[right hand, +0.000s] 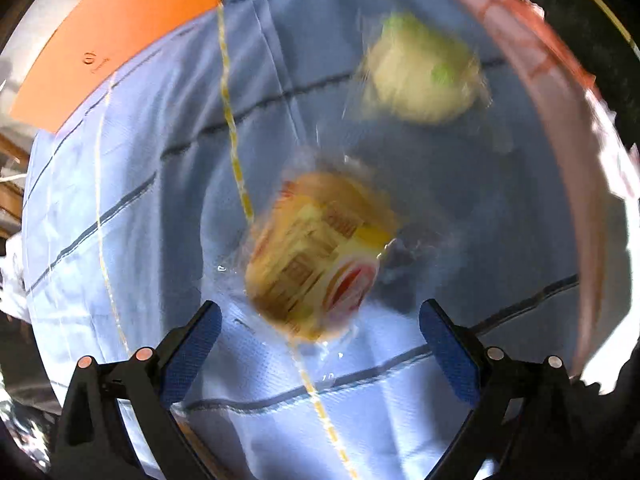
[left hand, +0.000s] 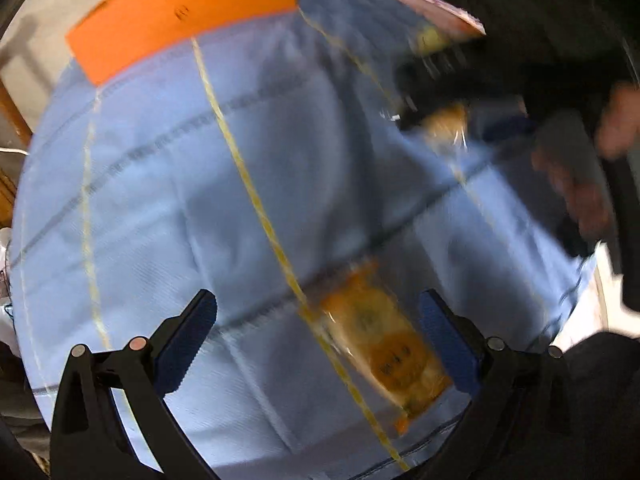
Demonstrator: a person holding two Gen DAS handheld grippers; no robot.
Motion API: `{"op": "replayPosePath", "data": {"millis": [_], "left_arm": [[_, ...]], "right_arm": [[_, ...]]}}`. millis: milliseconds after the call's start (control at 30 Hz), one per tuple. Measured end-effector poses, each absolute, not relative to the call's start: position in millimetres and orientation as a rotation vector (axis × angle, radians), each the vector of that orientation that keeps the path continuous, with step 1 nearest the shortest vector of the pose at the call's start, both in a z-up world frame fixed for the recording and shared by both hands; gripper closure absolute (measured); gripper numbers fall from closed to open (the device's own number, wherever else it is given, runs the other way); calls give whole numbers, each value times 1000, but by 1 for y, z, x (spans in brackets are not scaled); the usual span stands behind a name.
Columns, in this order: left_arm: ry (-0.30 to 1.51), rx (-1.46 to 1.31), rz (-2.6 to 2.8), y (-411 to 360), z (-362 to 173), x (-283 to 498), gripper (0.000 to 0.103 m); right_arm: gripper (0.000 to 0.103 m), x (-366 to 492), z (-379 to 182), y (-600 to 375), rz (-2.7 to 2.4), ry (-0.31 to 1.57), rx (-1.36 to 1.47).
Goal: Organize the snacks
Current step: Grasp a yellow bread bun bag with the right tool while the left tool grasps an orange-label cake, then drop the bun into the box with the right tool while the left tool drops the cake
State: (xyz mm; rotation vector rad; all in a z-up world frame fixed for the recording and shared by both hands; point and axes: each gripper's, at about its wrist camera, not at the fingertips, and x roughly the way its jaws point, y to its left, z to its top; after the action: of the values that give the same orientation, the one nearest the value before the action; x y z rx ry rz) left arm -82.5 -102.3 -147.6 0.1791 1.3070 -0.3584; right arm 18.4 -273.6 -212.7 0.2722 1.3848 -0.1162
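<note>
While both grippers (left hand: 318,324) (right hand: 320,328) gape wide, a blurred orange-yellow, clear-wrapped snack (right hand: 316,256) lies on blue cloth (right hand: 160,160)

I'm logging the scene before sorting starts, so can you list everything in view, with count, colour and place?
Tablecloth: one, light blue with dark and yellow stripes, covering the table.
Orange sheet: one, at the cloth's far edge.
Orange snack packet: one, clear wrap, on the cloth between the left gripper's fingers.
Yellow-red snack packet: one, just ahead of the right gripper.
Pale green-yellow snack packet: one, farther back, near the basket.
Basket: one, pinkish rim, right side.
Left gripper: black with blue pads, open.
Right gripper: same, open.
</note>
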Motion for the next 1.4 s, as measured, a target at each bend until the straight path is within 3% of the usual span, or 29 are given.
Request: {"op": "replayPosePath", "data": {"millis": [167,200,233,267,300,333,367,400,900,1400], "left_arm": [[1299,149,-386,-113,-166,-107,4],[1266,200,-375,-117,-168,-113,4],[1253,236,-364,-121,-169,-117,7],[1232,224,-375,-123,-167,-121,14],[1211,224,-379,-125,-162,-124,34],[1209,222,-379,-125,-160,-124,52],[1210,220,-362,-124,-158,-122,64],[1227,200,-349,-122,-157,-119,68],[1052,270,-282,-94,-88,-39,68],[955,65,-107,9,-26,233,68]], "right_arm": [[5,23,-211,-266,-134,1304,234],[12,23,-212,-267,-135,1298,248],[31,23,-208,-265,-135,1273,231],[33,22,-202,-263,-106,1241,213],[44,22,-198,-262,-95,1241,201],[47,21,-194,-261,-79,1234,204],[48,20,-191,-260,-66,1232,202],[48,19,-187,-259,-62,1230,197],[49,31,-77,-241,138,1014,185],[48,189,2,-205,239,691,-65]]}}
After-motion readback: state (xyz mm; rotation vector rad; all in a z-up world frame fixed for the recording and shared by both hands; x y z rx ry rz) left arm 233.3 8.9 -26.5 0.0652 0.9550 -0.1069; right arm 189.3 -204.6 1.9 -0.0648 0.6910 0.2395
